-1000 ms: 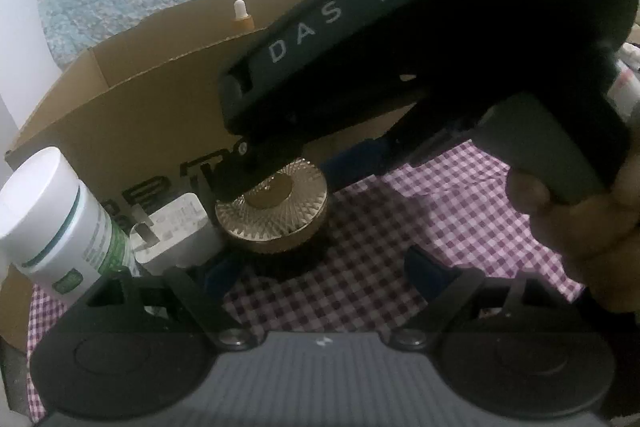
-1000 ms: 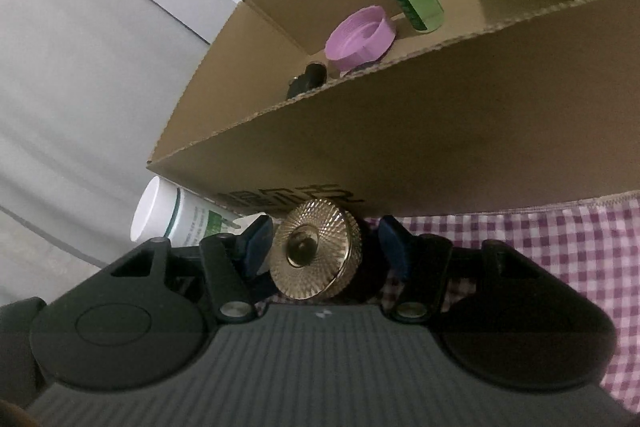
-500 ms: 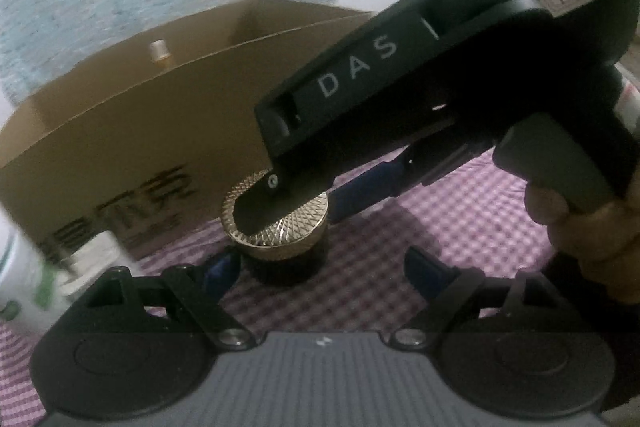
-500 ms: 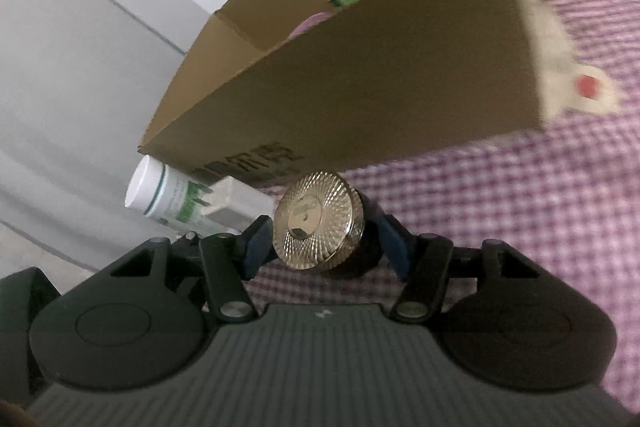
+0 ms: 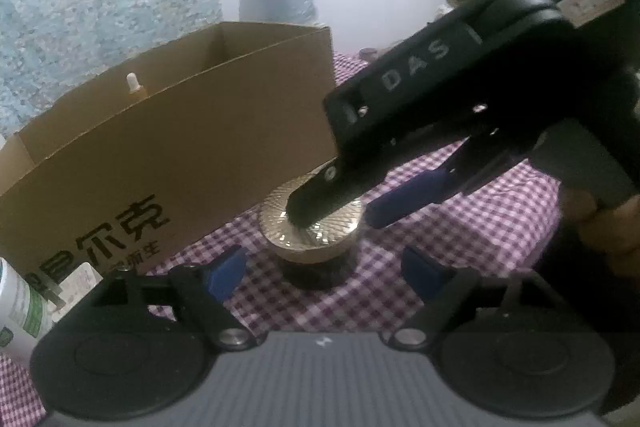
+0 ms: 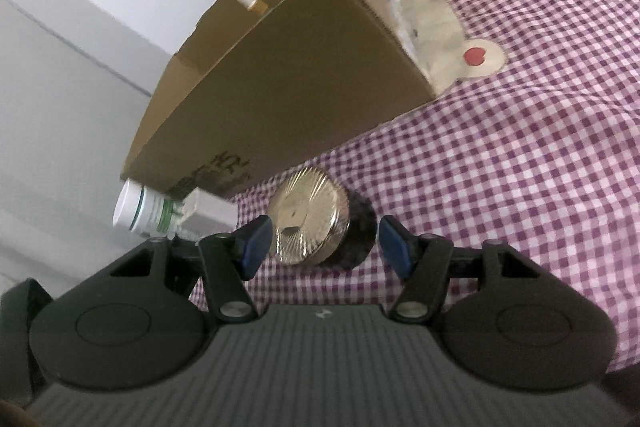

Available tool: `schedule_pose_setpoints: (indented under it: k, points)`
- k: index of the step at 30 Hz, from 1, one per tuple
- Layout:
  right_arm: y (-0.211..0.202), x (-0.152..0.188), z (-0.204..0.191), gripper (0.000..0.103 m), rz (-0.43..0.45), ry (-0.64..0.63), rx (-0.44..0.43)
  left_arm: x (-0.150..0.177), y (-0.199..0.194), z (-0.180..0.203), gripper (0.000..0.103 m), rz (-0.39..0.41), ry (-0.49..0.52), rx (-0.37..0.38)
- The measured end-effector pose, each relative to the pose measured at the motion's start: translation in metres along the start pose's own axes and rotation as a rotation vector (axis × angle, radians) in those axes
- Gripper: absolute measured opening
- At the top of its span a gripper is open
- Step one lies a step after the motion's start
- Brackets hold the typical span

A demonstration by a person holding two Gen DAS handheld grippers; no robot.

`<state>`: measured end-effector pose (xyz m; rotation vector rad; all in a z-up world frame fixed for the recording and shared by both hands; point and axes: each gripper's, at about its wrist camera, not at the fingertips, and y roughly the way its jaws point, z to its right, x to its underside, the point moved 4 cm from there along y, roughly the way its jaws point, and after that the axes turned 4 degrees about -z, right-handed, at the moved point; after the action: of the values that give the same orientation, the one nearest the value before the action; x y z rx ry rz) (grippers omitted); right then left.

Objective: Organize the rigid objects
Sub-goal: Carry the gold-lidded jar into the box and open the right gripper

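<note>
A dark jar with a ribbed gold lid sits between the blue pads of my right gripper, which is shut on its sides. In the left wrist view the same jar is down at the purple checked cloth, and I cannot tell whether it rests there. The right gripper reaches in from the upper right, one finger crossing the lid. My left gripper is just behind the jar. Its jaws are closing with the jar's base between the pads, which do not touch it.
An open cardboard box stands behind the jar, with a dropper bottle tip showing inside. A white bottle with a green label and a white plug lie at the box's left end. A hand holds the right gripper.
The right gripper has carried the jar rightward along the box front, away from the white bottle and plug. The left gripper has followed it the same way.
</note>
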<state>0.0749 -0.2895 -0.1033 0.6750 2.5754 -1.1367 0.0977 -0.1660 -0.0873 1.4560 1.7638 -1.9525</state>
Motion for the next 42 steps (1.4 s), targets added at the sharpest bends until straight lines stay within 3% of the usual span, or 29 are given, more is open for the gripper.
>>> schedule_pose_setpoints:
  k: [16, 30, 36, 42]
  points:
    - [0.006, -0.007, 0.005, 0.054, 0.012, 0.059, -0.021, -0.021, 0.029, -0.017, 0.058, -0.030, -0.058, 0.042]
    - [0.006, -0.008, 0.000, 0.051, 0.017, 0.028, -0.013, -0.024, 0.029, -0.016, 0.057, -0.027, -0.085, 0.041]
    - [-0.006, -0.008, -0.022, 0.051, 0.044, -0.021, -0.028, -0.033, 0.000, -0.018, 0.057, 0.022, -0.084, -0.010]
    - [-0.029, -0.029, -0.079, 0.051, 0.113, -0.185, -0.070, -0.065, -0.045, -0.036, 0.057, 0.120, -0.096, -0.114]
